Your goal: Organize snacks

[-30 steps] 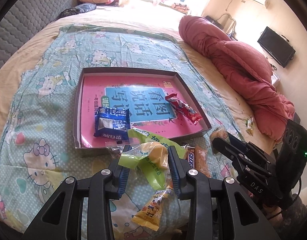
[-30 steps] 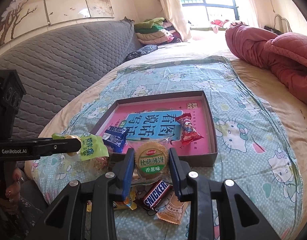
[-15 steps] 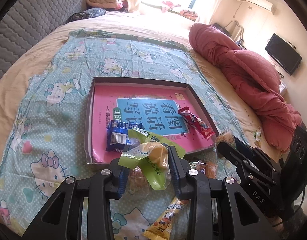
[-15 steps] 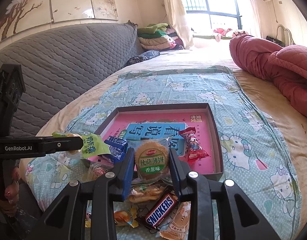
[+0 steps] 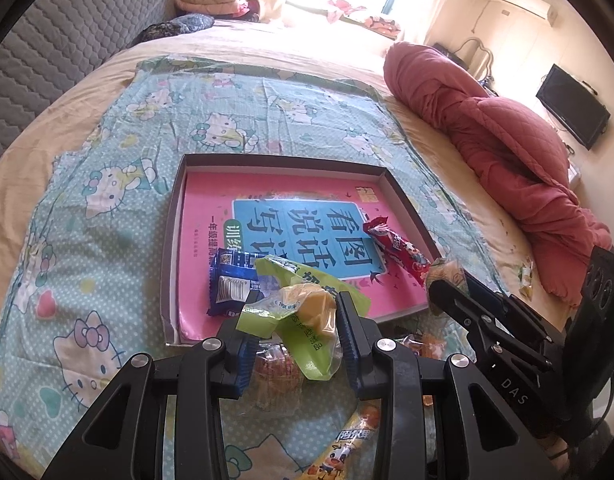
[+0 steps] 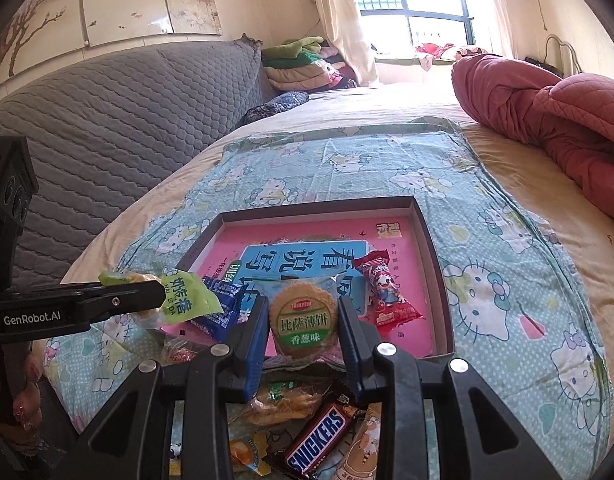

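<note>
Left wrist view: the left tool (image 5: 297,322) is clamped on a green snack packet (image 5: 307,316) with a yellow piece showing through its clear part. The packet sits between the 2 blue pads and hangs over the near edge of a shallow dark box (image 5: 171,240) that lies on a cartoon-cat sheet (image 5: 107,184) spread over the bed (image 5: 23,160). Its long axis runs from the tool up and away toward the box, with the crumpled clear end hanging down toward the camera. Inside the box, on a pink book cover (image 5: 307,208), a blue wrapper (image 5: 231,284) lies near the near-left corner, just beside the green packet, and a red wrapper (image 5: 399,246) lies toward the right side, its long axis slanting from the centre to the near-right corner. The right tool (image 5: 441,280) enters from the right, near the box's near-right corner. A yellow wrapper (image 5: 347,444) lies on the sheet below the tool.

Right wrist view: the right tool (image 6: 301,326) grips a round biscuit pack (image 6: 301,320) with a green label, held upright between both pads, face toward the camera, above the box's (image 6: 439,280) near edge. The left tool (image 6: 159,294) reaches in from the left, level, with the green packet (image 6: 187,304) in it, just left of the blue wrapper (image 6: 223,312). The red wrapper (image 6: 387,292) lies in the box, right of the biscuit. On the sheet below lie a chocolate bar (image 6: 319,444), slanting, and other loose snacks (image 6: 283,400).
</note>
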`<action>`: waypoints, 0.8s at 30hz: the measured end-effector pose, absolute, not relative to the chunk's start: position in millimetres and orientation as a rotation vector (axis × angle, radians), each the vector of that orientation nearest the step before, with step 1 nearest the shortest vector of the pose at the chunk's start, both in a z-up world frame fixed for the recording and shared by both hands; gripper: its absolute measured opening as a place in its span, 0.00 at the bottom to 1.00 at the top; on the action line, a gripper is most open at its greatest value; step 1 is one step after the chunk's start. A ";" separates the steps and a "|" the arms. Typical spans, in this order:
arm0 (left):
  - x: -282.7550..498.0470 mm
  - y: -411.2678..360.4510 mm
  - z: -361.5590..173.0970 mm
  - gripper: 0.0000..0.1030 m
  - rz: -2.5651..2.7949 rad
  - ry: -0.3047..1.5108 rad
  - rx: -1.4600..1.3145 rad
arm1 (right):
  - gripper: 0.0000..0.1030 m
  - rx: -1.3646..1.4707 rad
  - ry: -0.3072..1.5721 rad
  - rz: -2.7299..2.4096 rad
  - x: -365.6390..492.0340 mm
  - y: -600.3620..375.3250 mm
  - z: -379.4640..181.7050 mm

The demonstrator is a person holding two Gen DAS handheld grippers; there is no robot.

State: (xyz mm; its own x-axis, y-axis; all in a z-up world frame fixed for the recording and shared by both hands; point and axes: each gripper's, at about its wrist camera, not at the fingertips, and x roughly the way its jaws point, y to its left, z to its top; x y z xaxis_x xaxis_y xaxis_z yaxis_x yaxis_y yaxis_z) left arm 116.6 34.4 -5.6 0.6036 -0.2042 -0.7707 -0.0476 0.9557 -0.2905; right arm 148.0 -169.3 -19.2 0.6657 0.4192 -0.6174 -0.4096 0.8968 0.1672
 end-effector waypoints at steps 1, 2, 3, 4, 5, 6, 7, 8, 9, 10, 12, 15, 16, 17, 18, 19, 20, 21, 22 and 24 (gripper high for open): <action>118.4 33.7 -6.6 0.36 -0.091 0.924 -0.297 | 0.33 0.018 0.703 0.468 149.8 -169.3 -19.4; 120.7 33.0 -7.7 0.36 -0.091 0.927 -0.299 | 0.33 0.023 0.701 0.467 151.4 -169.6 -19.2; 122.4 32.4 -8.5 0.36 -0.091 0.929 -0.300 | 0.33 0.029 0.702 0.469 153.0 -169.7 -18.8; 124.5 31.8 -9.3 0.36 -0.090 0.931 -0.300 | 0.33 0.034 0.704 0.469 155.2 -169.5 -18.8; 126.8 31.0 -10.3 0.36 -0.088 0.934 -0.301 | 0.33 0.038 0.705 0.468 157.1 -169.4 -19.1; 128.7 30.5 -11.0 0.36 -0.088 0.938 -0.304 | 0.33 0.046 0.706 0.473 158.8 -169.4 -19.4; 130.8 30.4 -11.5 0.36 -0.087 0.941 -0.309 | 0.33 0.053 0.707 0.475 160.1 -169.5 -20.3; 132.7 30.0 -12.2 0.36 -0.088 0.945 -0.314 | 0.33 0.054 0.709 0.477 161.6 -168.9 -21.3; 134.1 29.6 -12.9 0.36 -0.085 0.947 -0.314 | 0.33 0.054 0.713 0.479 163.3 -168.3 -22.6; 135.4 29.2 -13.4 0.36 -0.083 0.949 -0.312 | 0.33 0.055 0.715 0.479 164.8 -167.9 -23.7; 137.8 28.4 -14.5 0.36 -0.080 0.951 -0.310 | 0.33 0.058 0.721 0.482 167.9 -167.0 -25.9; 141.3 26.9 -16.9 0.36 -0.075 0.959 -0.308 | 0.33 0.069 0.726 0.488 172.1 -166.6 -27.5; 142.6 26.3 -17.7 0.36 -0.073 0.962 -0.307 | 0.33 0.075 0.728 0.491 173.9 -166.5 -28.1; 144.0 25.7 -18.5 0.36 -0.071 0.968 -0.305 | 0.33 0.080 0.732 0.492 176.0 -166.6 -28.9; 145.1 25.0 -19.0 0.36 -0.070 0.970 -0.306 | 0.33 0.085 0.736 0.492 178.2 -166.6 -29.9; 145.6 24.1 -19.5 0.36 -0.069 0.973 -0.303 | 0.33 0.090 0.739 0.491 180.0 -166.7 -30.8; 147.0 22.9 -20.1 0.36 -0.068 0.976 -0.298 | 0.33 0.095 0.741 0.491 181.9 -167.6 -31.5; 148.4 21.7 -20.7 0.36 -0.068 0.979 -0.295 | 0.33 0.101 0.742 0.492 183.4 -168.4 -32.0; 149.7 20.6 -21.6 0.36 -0.068 0.981 -0.295 | 0.33 0.107 0.743 0.491 185.0 -169.3 -32.3; 151.8 18.1 -23.5 0.36 -0.070 0.985 -0.291 | 0.33 0.114 0.751 0.494 187.5 -170.6 -34.0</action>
State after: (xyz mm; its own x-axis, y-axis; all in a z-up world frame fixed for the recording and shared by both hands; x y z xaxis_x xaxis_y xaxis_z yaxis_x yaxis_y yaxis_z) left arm 151.8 18.1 -23.5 0.5542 -0.1897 -0.8105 -0.0724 0.9590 -0.2740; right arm 187.5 -170.6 -34.0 0.6227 0.4690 -0.6263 -0.3888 0.8801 0.2725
